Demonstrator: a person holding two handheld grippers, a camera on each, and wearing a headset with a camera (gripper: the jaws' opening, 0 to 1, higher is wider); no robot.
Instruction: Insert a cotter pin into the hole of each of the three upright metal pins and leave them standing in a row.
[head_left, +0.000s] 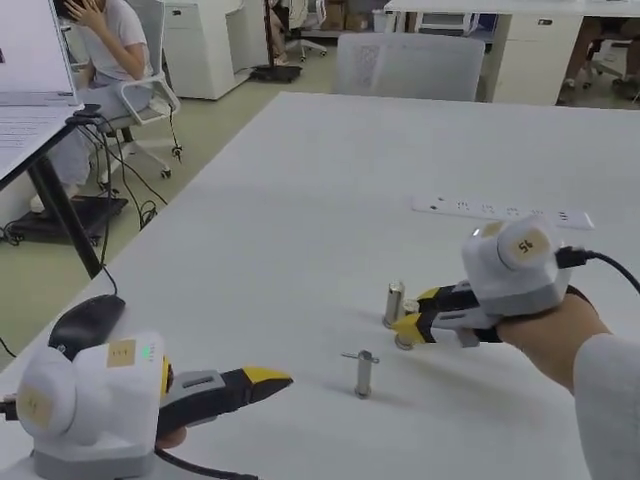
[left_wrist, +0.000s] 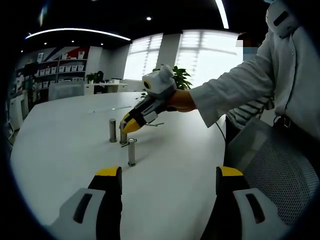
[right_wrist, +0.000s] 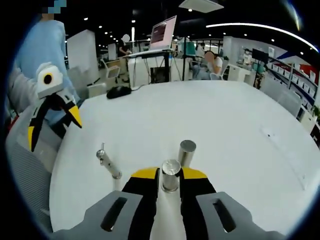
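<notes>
White tabletop (head_left: 300, 180) is stretching across the scene, with office desks and chairs lying beyond it. At the right, the right gripper (head_left: 404, 326) is clenching its yellow-tipped jaws on the middle pin (right_wrist: 170, 172), a short silvery cylinder standing upright. The right gripper view is showing this pin's flat top, while in the head view the jaw tips are covering most of it. The far pin (head_left: 395, 303) is standing just beside it. The near pin (head_left: 365, 374) is standing apart, carrying a cotter pin (head_left: 350, 355) that is sticking out sideways near its top. Holes in the other two are proving too small to make out. The left gripper (left_wrist: 169, 172) is hanging released, its jaws spread and holding nothing, well apart from the row. A power strip (head_left: 503, 211) is lying farther back.
</notes>
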